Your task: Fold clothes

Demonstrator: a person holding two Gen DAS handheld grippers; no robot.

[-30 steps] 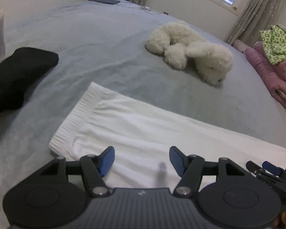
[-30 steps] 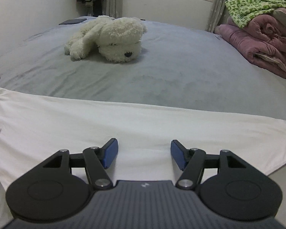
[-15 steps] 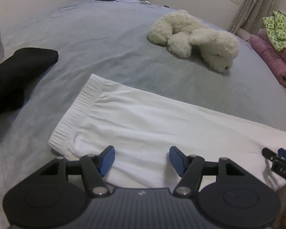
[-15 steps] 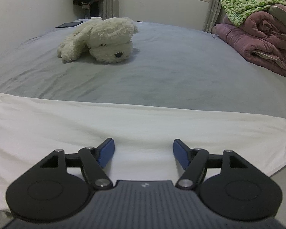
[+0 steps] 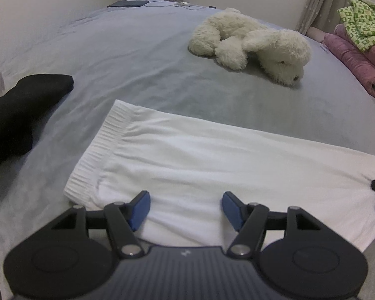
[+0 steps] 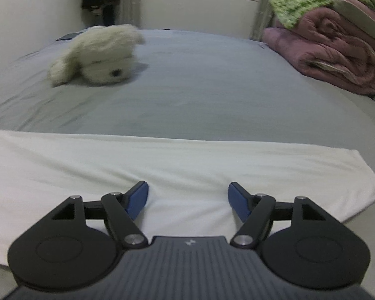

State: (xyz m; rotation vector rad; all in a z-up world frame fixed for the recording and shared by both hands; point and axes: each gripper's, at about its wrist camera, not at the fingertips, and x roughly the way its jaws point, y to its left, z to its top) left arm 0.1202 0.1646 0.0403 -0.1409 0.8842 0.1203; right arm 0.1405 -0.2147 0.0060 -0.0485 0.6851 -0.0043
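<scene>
Left wrist: black garment [image 5: 20, 110] and plush dog [image 5: 252, 45] flank white pants [image 5: 212, 165]; both hand-held grippers gape empty.

Cream plush dog [image 5: 252, 43] on grey bed [image 5: 127, 57], pink quilt [image 6: 330, 57] alongside.

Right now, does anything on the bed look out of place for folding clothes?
Yes. A white plush dog lies toppled on the grey bed, beyond the flat white garment. A black garment lies crumpled to its left, not yet folded.
</scene>
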